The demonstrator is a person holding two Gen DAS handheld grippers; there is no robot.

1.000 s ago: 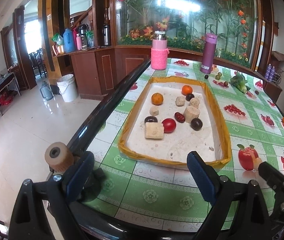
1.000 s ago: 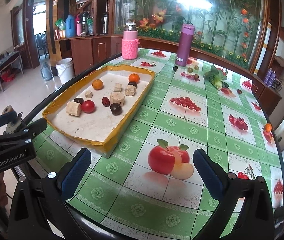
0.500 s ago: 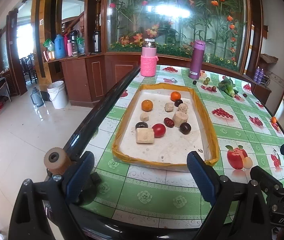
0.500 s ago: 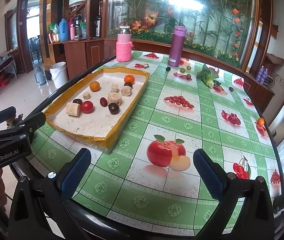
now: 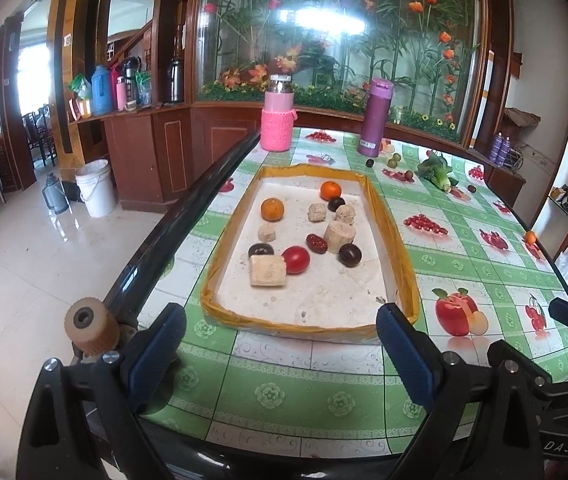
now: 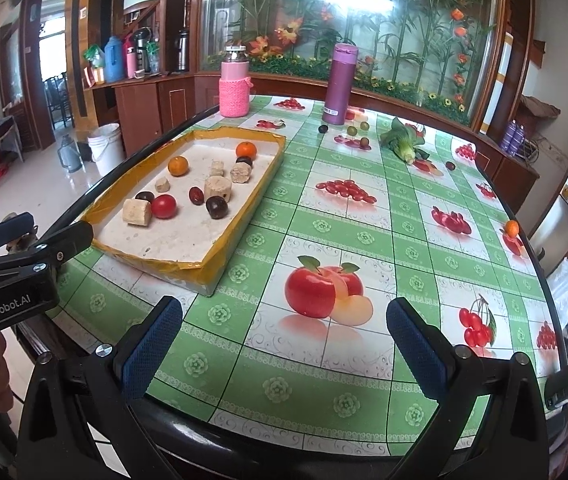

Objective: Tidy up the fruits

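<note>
A white foam tray with a yellow rim (image 5: pixel 408 280) (image 6: pixel 220 268) lies on the green fruit-print table. It holds two oranges (image 5: pixel 272 208) (image 5: pixel 331 191), a red tomato (image 5: pixel 297 259) (image 6: pixel 163 206), dark plums (image 5: pixel 350 255) (image 6: pixel 216 207) and several beige blocks (image 5: pixel 267 271). Loose small fruits (image 6: pixel 351 131) and a small orange (image 6: pixel 511 227) lie on the table outside the tray. My left gripper (image 5: pixel 280 354) is open and empty at the table's near edge, short of the tray. My right gripper (image 6: pixel 284 344) is open and empty over the near edge.
A pink-sleeved bottle (image 5: pixel 277 120) and a purple flask (image 5: pixel 376 118) stand at the table's far end. A leafy green vegetable (image 6: pixel 404 140) lies at the far right. A white bucket (image 5: pixel 96 188) stands on the floor to the left. The left gripper also shows in the right wrist view (image 6: pixel 12 264).
Both grippers have drawn back and risen a little from the table, so the tray and fruits look farther away. Both stay open; nothing on the table has moved.
</note>
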